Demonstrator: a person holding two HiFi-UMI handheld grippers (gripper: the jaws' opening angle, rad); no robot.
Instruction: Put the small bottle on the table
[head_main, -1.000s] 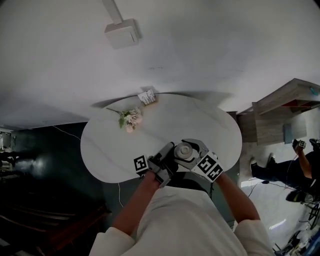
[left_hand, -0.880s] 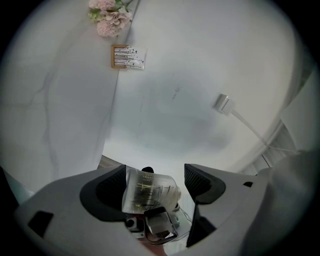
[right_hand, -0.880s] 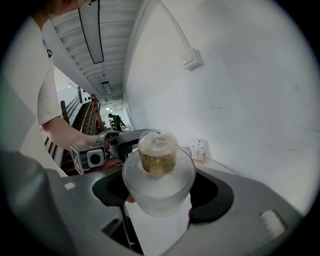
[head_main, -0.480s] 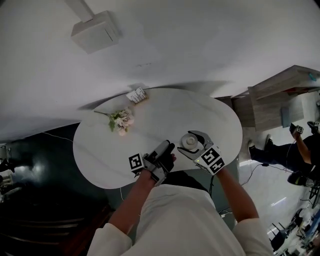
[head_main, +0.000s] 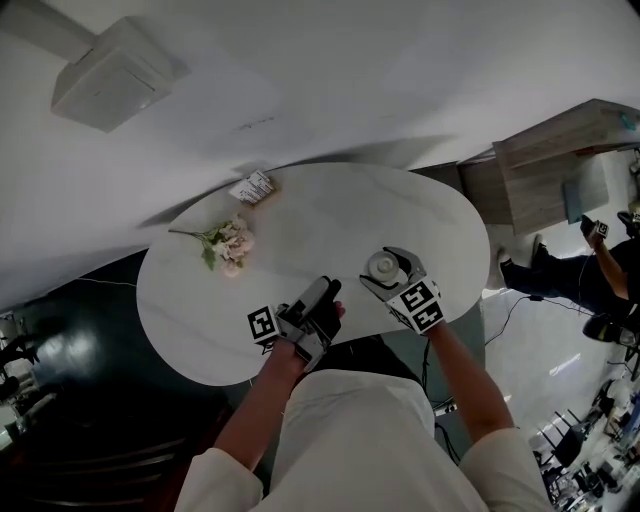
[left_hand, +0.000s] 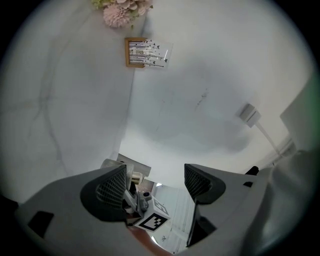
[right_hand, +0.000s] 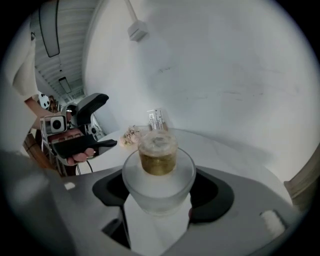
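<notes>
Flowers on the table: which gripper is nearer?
Left. The left gripper is right of the flowers, jaws apart and empty; the right gripper, shut on the small bottle, is farther right.

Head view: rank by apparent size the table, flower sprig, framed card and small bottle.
1. table
2. flower sprig
3. framed card and small bottle: about alike. The bottle seems nearer the camera, so I won't rank them.
</notes>
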